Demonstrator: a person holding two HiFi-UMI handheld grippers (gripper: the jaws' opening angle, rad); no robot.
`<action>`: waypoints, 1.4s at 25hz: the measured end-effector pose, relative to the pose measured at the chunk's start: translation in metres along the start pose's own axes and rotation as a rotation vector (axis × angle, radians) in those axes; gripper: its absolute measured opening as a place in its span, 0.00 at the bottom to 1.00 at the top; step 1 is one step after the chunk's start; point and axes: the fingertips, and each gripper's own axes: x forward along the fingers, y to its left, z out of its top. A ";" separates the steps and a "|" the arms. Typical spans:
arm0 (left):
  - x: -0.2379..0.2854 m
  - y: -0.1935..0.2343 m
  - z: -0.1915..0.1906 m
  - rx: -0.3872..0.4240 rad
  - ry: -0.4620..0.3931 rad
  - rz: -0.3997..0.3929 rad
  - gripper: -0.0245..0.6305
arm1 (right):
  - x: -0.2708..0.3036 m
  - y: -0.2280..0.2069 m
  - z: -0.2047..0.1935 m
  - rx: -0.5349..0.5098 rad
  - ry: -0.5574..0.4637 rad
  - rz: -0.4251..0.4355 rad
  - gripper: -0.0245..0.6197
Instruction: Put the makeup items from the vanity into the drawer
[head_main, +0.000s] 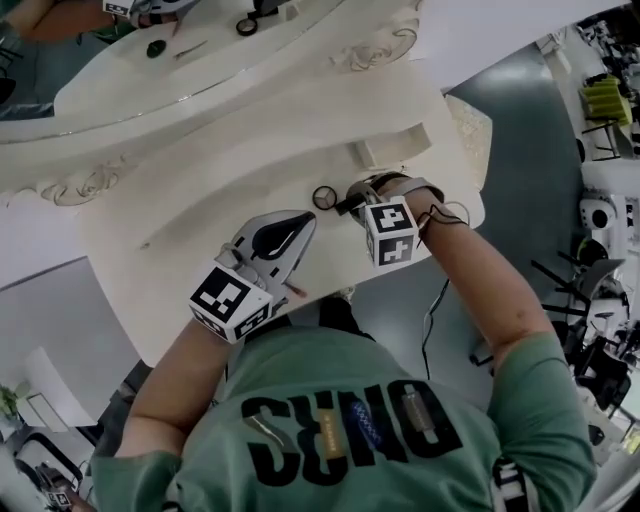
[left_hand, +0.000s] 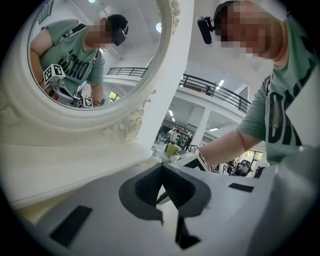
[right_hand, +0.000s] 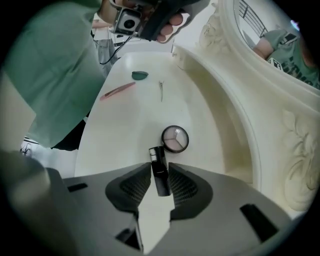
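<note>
Leftmost, the left gripper (head_main: 306, 220) is held low over the vanity top (head_main: 180, 215) and pointed nearly level toward the mirror (left_hand: 95, 55). Its 2 jaws are seen meeting at the tips, and nothing is plainly gripped between them. A thin dark sliver in the gap behind the tips cannot be identified.

To its right, the right gripper (right_hand: 160, 165) is pointed steeply down at the same surface. Its 2 jaws are spread apart. A black tube (right_hand: 159, 172) is seen lying flat on the vanity top between them, lengthwise along the jaws, with 1 pad just beside each long side. No pressing by the pads can be made out.

Just beyond the right gripper's tips, a round compact (right_hand: 175, 138) is laid face up, touching or nearly touching the far end of the tube. Its face is divided into 3 pale pink segments.

Farther beyond those tips, nearer the left gripper, 3 more items are spread on the vanity top. From left to right they are a pink pencil (right_hand: 117, 91), a green piece (right_hand: 140, 75) and a thin metal tool (right_hand: 161, 90), each apart from the others.
</note>
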 end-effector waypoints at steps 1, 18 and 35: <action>-0.001 0.001 -0.001 -0.004 -0.001 0.003 0.03 | 0.004 0.001 0.000 -0.007 0.010 0.009 0.22; -0.006 -0.002 0.009 -0.018 -0.014 0.014 0.03 | -0.022 0.014 -0.003 0.210 -0.148 -0.003 0.19; 0.009 -0.094 0.139 0.129 -0.108 -0.086 0.03 | -0.334 0.017 -0.048 0.835 -0.849 -0.588 0.19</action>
